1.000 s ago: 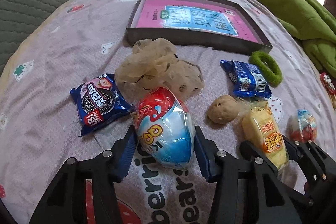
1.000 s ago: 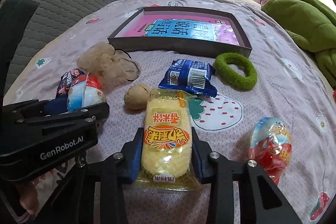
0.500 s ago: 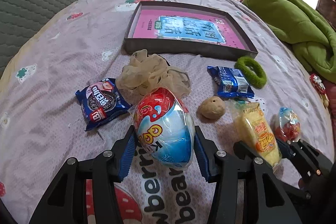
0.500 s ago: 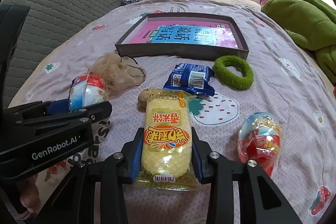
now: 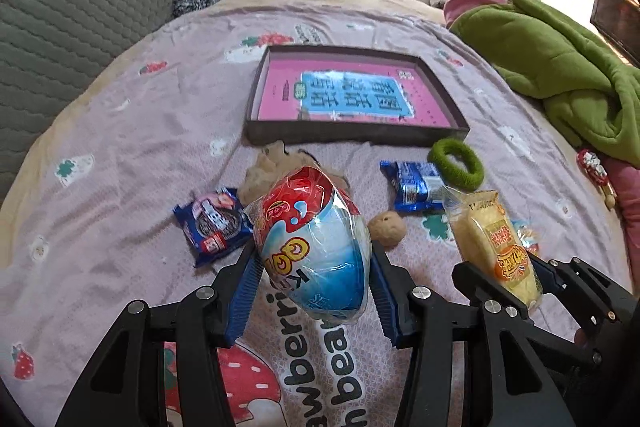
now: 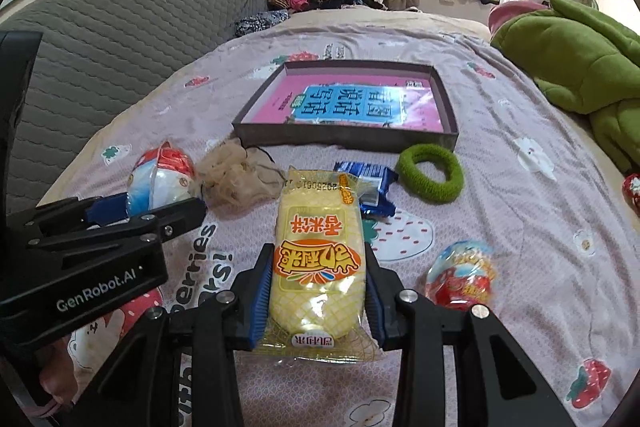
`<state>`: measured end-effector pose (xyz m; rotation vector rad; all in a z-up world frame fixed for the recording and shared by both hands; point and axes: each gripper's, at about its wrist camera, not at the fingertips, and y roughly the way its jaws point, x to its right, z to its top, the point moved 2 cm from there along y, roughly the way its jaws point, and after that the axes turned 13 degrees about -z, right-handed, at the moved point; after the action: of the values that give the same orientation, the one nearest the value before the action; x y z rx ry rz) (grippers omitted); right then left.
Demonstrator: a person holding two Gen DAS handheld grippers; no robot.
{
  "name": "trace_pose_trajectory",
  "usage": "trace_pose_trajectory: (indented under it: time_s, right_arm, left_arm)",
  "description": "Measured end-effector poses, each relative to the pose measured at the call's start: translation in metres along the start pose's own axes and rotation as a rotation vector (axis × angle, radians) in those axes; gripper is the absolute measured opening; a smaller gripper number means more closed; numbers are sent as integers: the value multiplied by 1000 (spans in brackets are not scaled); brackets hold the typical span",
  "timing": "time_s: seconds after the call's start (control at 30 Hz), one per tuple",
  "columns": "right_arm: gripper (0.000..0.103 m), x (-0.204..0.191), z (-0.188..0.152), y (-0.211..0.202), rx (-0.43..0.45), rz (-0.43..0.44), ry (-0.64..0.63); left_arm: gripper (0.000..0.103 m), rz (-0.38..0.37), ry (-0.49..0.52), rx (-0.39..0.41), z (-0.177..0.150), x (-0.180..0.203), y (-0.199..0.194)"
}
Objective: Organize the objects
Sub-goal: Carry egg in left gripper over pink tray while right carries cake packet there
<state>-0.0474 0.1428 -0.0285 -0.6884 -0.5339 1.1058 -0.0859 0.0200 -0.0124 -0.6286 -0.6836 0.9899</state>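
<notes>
Midway, I hold an egg (image 5: 316,247) in my left gripper (image 5: 312,291) and a yellow snack (image 6: 318,259) in my right gripper (image 6: 318,301), low in frame; the tray (image 6: 344,141) above holds only a book, five items unsorted.

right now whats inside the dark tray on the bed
Inside the dark tray lies a pink and blue book, flat, covering almost the whole floor. Nothing else shows in it; whatever is under the book is hidden.
</notes>
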Motion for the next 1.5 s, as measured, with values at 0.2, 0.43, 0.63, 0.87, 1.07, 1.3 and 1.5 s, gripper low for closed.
trace_pose_trajectory:
  time_s: [0.2,0.43,0.63,0.87,1.07,1.3,1.5]
  right_arm:
    - [40,6,13,-13,39,-15,-8]
    - [40,7,28,-20,65,-23,-12]
    - [40,11,44,-25,93,-34,-21]
    - [40,22,75,-30,127,-53,-38]
    - [40,27,98,-32,148,-66,-61]
    - [40,29,124,-26,161,-57,-72]
    - [40,35,147,-9,166,-70,-78]
  left_arm:
    - [53,6,22,39,13,7,-12]
    - [53,5,37,75,23,12,-23]
    - [53,2,48,89,34,14,-27]
    - [53,-3,75,117,62,18,-34]
    - [53,-22,88,128,86,22,-34]
    - [53,-24,116,133,112,25,-25]
    - [53,-26,140,130,143,21,-11]
